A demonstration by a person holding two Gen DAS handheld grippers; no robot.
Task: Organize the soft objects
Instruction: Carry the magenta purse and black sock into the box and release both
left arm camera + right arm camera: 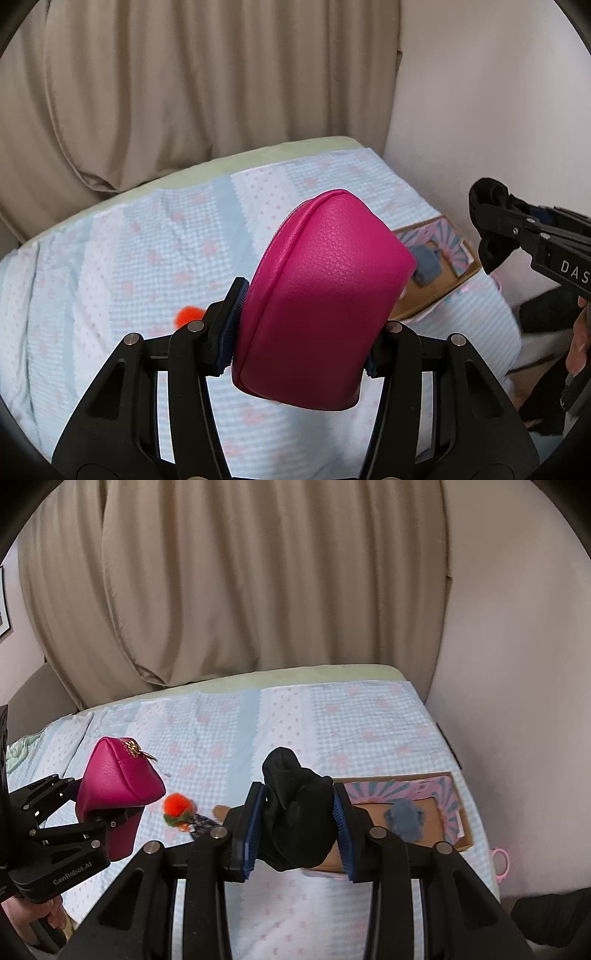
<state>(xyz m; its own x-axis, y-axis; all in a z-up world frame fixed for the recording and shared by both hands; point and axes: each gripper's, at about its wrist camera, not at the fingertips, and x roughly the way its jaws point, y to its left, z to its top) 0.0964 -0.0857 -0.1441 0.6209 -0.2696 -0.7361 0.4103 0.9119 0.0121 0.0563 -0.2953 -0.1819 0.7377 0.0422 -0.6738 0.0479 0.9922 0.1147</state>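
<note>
My left gripper [301, 325] is shut on a magenta zip pouch [317, 299] and holds it above the bed; the pouch also shows in the right wrist view [118, 779]. My right gripper [299, 823] is shut on a black sock [295, 808], held above the bed near the cardboard box [432, 808]; it also shows in the left wrist view [491, 225]. A grey-blue soft item [404, 816] lies in the box. An orange pom-pom [179, 805] lies on the bedcover.
The bed has a light blue checked cover [332, 716]. Beige curtains [240, 590] hang behind it and a wall [517, 664] runs along the right. A pink ring [500, 860] lies at the bed's right edge. A dark patterned item [201, 821] lies beside the pom-pom.
</note>
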